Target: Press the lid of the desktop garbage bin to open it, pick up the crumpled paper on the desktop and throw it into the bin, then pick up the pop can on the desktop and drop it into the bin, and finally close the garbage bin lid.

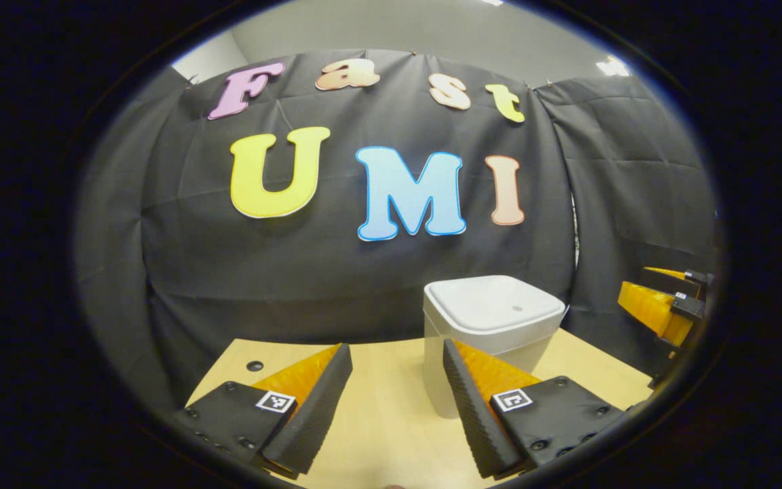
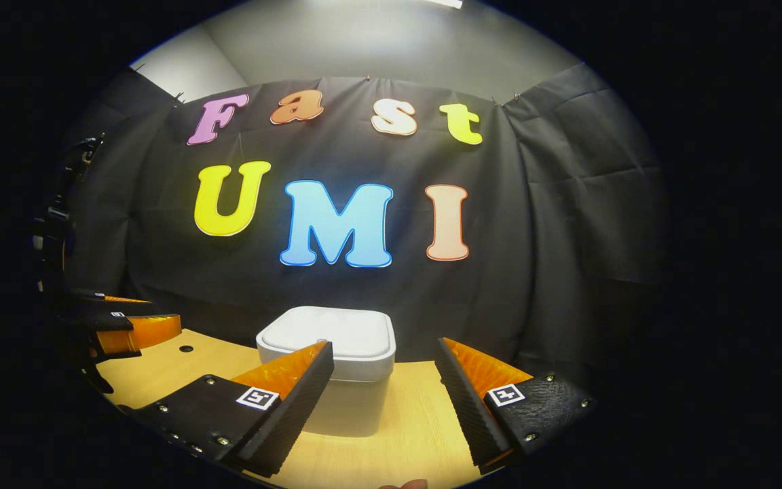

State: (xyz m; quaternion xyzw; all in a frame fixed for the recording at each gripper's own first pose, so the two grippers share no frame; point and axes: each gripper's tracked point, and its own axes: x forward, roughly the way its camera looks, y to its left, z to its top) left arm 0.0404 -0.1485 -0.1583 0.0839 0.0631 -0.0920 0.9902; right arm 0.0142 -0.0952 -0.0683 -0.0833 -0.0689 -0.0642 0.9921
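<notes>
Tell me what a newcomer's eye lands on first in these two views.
A white, rounded-square plastic desktop bin with its lid shut stands on the light wooden tabletop, against the black cloth wall. In each view, an open gripper frames it: the left gripper with the bin ahead to its right, the right gripper with it nearly centred.

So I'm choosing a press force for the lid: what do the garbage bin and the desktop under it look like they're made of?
The garbage bin looks like white moulded plastic, smooth and matte to satin: rounded corners, uniform colour, soft sheen on its lid. The desktop looks like light wood or wood-look laminate, with faint grain lines; which one, I can't tell.
</notes>
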